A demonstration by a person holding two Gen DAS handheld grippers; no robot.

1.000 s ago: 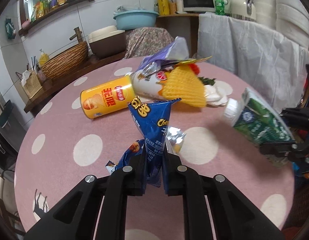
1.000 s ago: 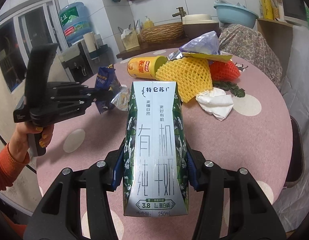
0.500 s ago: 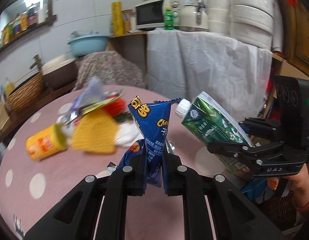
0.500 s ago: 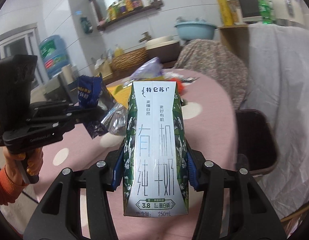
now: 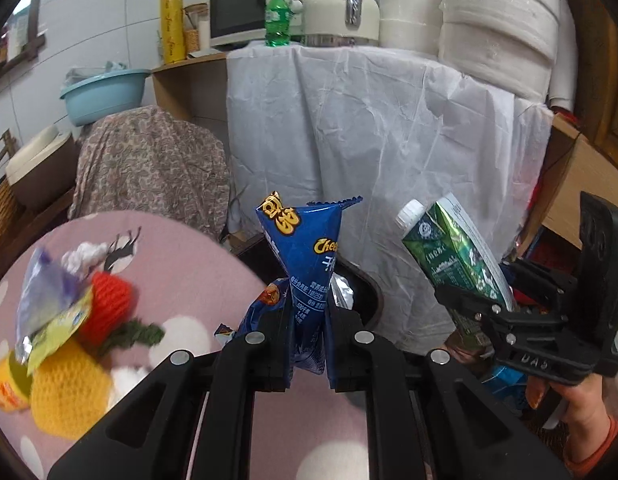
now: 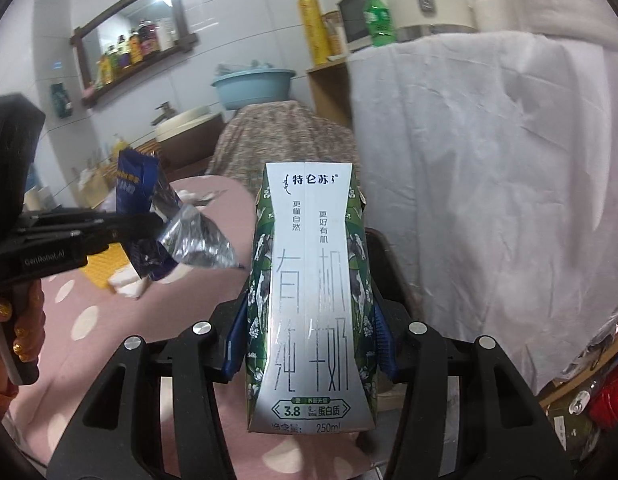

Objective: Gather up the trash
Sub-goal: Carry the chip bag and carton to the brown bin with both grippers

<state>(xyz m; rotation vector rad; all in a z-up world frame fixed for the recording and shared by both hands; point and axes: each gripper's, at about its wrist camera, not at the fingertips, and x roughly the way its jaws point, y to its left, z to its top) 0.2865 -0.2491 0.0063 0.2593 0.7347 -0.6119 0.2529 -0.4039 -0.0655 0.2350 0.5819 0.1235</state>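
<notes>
Left wrist view: the left gripper [image 5: 309, 344] stays clamped on the blue chip bag [image 5: 305, 264], but the pile of wrappers that lay ahead a second ago now sits at the lower left of the pink table [image 5: 181, 264], with a white-draped cabinet [image 5: 369, 140] in front. Right wrist view: the right gripper [image 6: 309, 344] still squeezes the milk carton [image 6: 309, 300], now past the table's edge over a dark bin [image 6: 389, 264].

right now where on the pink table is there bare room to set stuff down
Bare: the pink table between the red net and the table's right edge, and the near strip behind the left gripper. Crowded: the left, around the yellow net.
</notes>
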